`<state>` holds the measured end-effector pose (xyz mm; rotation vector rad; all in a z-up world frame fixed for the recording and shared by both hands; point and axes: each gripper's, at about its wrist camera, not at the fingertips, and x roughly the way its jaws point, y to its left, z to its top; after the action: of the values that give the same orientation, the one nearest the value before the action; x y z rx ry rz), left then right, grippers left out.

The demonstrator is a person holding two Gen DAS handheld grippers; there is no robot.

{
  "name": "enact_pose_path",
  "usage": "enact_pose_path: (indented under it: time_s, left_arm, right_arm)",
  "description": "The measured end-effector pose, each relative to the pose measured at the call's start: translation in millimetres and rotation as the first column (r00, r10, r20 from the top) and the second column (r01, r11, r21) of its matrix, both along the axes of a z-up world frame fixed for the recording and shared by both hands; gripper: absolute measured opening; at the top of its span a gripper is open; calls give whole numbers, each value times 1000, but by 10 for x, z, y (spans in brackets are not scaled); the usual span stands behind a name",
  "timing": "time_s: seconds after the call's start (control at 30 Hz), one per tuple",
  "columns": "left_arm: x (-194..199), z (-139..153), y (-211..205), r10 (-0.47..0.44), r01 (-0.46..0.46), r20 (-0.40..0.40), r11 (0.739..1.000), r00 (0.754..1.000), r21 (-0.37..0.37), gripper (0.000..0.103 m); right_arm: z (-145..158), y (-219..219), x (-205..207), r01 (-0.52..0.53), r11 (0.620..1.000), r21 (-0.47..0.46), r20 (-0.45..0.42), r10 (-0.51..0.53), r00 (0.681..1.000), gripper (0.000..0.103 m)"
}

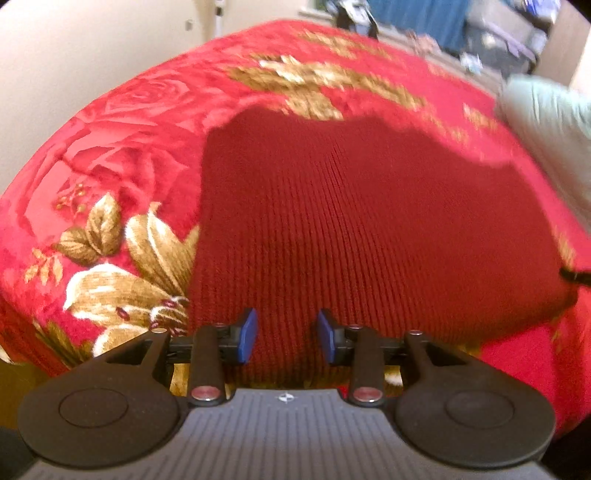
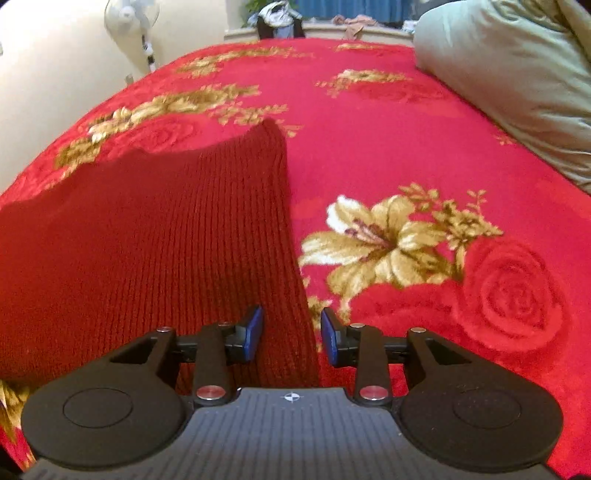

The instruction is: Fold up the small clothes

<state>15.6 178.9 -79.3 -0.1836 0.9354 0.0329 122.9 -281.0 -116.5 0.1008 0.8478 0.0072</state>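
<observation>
A dark red ribbed knit garment [image 1: 351, 221] lies flat on a red floral blanket [image 1: 122, 147]. My left gripper [image 1: 287, 336] is open, its blue pads [image 1: 248, 334] standing apart over the garment's near edge. In the right wrist view the same garment [image 2: 147, 240] fills the left half, its right edge running toward me. My right gripper [image 2: 291, 334] is open, its jaws straddling that right edge near the garment's near corner; the cloth lies between the pads, which are not closed on it.
The red blanket [image 2: 406, 147] with gold flowers covers the bed. A pale green pillow [image 2: 509, 74] lies at the far right, also seen in the left wrist view [image 1: 546, 122]. A standing fan [image 2: 133, 22] and cluttered furniture stand beyond the bed.
</observation>
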Motion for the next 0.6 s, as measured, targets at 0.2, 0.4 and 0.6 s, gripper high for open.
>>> enact_pose_path:
  time_s: [0.2, 0.4, 0.6]
  left_arm:
    - [-218, 147, 213, 95, -83, 52, 977, 994, -194, 41]
    - [-376, 22, 61, 192, -188, -23, 921, 981, -342, 58]
    - [-459, -240, 77, 399, -411, -121, 812, 909, -414, 61]
  right_arm:
    - [274, -102, -78, 62, 998, 17, 154, -64, 986, 35]
    - [413, -189, -62, 71, 994, 81, 183, -85, 979, 35]
    - [524, -149, -40, 39, 993, 113, 199, -61, 978, 35]
